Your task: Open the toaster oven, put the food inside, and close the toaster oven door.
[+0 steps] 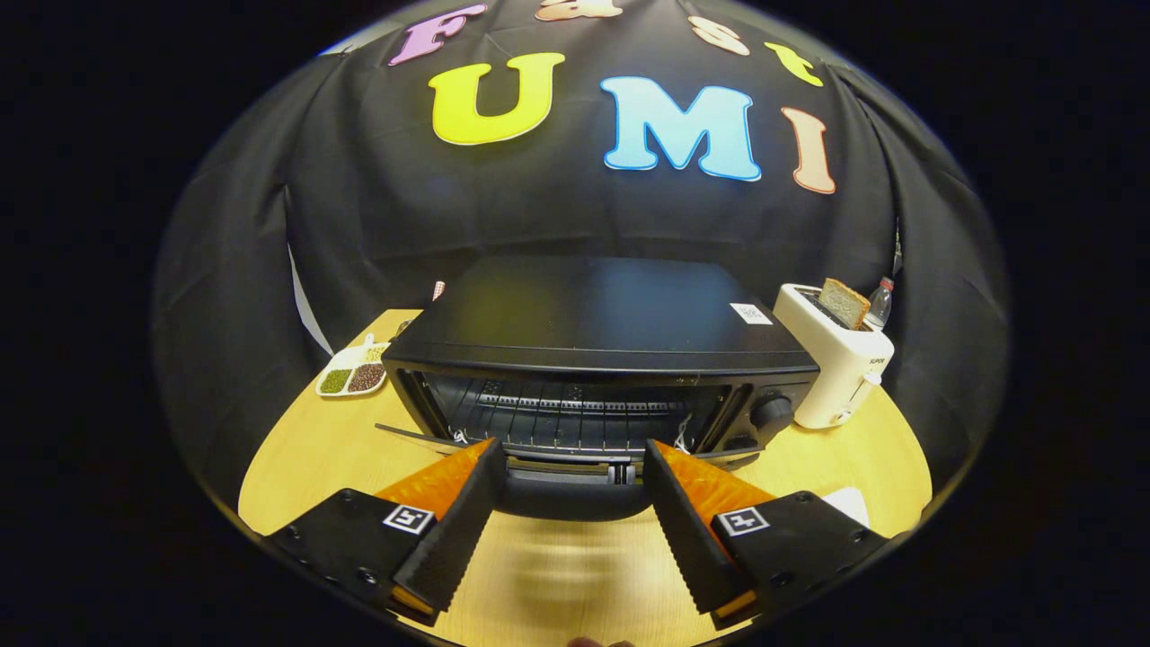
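The toaster oven (597, 359) sits mid-surface (557, 575), door (575, 490) dropped open between the spread fingers (458, 530). A toaster (835, 368) holding bread (843, 303) stands right; a sectioned dish (352, 373) left.

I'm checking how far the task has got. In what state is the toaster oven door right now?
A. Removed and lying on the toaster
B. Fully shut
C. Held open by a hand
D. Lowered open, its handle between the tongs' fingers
D: the toaster oven shows its bare rack inside, and the door handle hangs low in front, sitting in the gap between the open tongs, whose fingers do not press on it.
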